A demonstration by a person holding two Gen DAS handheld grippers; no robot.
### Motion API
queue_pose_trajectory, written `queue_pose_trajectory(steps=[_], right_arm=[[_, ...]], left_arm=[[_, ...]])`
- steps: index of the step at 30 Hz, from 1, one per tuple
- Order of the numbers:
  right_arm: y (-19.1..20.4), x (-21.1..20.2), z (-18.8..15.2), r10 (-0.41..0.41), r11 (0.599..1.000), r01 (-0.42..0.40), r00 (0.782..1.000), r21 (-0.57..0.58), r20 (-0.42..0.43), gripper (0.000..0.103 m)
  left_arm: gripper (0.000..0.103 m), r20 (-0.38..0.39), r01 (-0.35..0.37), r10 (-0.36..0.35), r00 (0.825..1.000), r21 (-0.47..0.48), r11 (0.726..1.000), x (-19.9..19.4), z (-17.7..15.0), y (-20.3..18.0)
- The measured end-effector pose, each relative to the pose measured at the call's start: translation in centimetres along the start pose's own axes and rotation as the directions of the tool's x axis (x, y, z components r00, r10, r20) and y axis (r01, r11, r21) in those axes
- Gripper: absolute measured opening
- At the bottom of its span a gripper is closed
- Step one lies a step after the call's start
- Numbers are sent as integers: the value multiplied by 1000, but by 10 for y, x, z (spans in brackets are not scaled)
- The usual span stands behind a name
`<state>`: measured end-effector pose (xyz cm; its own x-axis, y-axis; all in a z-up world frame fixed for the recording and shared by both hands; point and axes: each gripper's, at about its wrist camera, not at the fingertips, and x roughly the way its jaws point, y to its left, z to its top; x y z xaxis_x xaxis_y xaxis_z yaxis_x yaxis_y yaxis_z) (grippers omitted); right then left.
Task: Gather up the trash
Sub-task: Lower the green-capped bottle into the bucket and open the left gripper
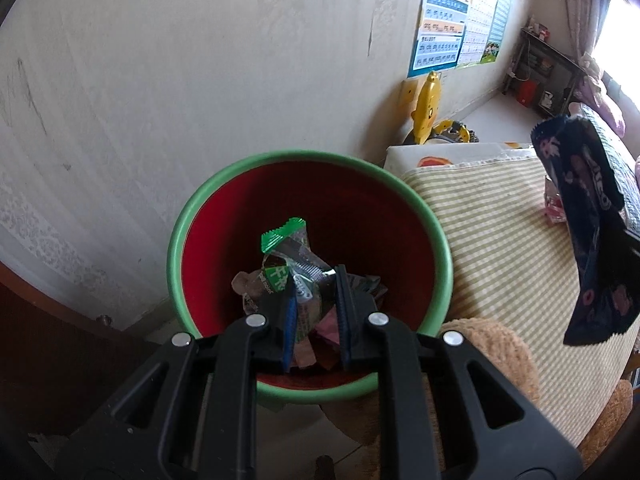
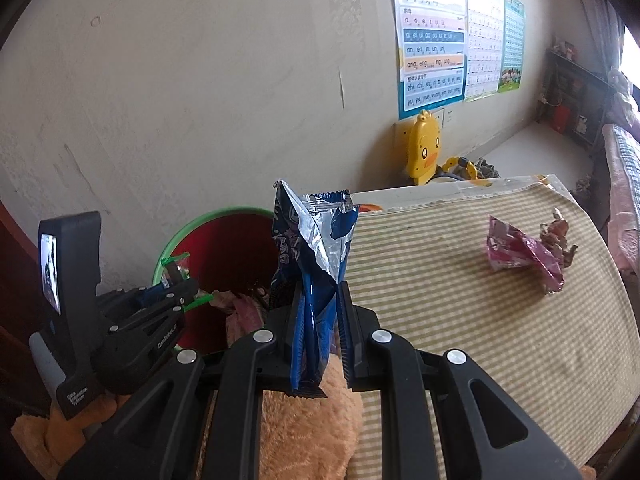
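Observation:
My left gripper (image 1: 317, 294) hangs over a round bin (image 1: 192, 216) with a green rim and red inside, and is shut on a green and clear candy wrapper (image 1: 290, 258). Several crumpled wrappers (image 1: 248, 290) lie at the bin's bottom. My right gripper (image 2: 320, 300) is shut on a blue and silver snack bag (image 2: 320, 248), held upright just right of the bin (image 2: 216, 256). That bag (image 1: 588, 232) also shows at the right edge of the left wrist view. The left gripper (image 2: 178, 292) with its green wrapper (image 2: 176, 264) shows at the bin's rim in the right wrist view.
A table with a green striped cloth (image 2: 460, 300) stands right of the bin, with a pink wrapper (image 2: 520, 256) and crumpled scraps (image 2: 558, 232) on it. A brown plush toy (image 2: 312, 420) lies below the grippers. A yellow duck toy (image 2: 424, 148) leans on the wall.

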<state>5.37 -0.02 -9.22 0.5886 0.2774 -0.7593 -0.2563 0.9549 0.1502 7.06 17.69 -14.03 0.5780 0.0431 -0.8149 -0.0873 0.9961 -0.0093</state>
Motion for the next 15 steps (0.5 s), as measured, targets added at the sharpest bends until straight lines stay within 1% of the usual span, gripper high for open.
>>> queue_pose_trajectory(steps=[6,11,15], right_arm=[[6,19,8,41,999,-41,999,18,-33,14],[15,32,21,115,992,-113,992,54,-47,15],[25,44,30,166,985,-162,984,65,-57,17]], left_arm=[[16,-26,1,-1,1000,-24,1000,11,-2,10],[16,-44,-10,8,999,-48,999,19,-4,18],[17,-40,-27,24,999,-71,997,20,-4,25]])
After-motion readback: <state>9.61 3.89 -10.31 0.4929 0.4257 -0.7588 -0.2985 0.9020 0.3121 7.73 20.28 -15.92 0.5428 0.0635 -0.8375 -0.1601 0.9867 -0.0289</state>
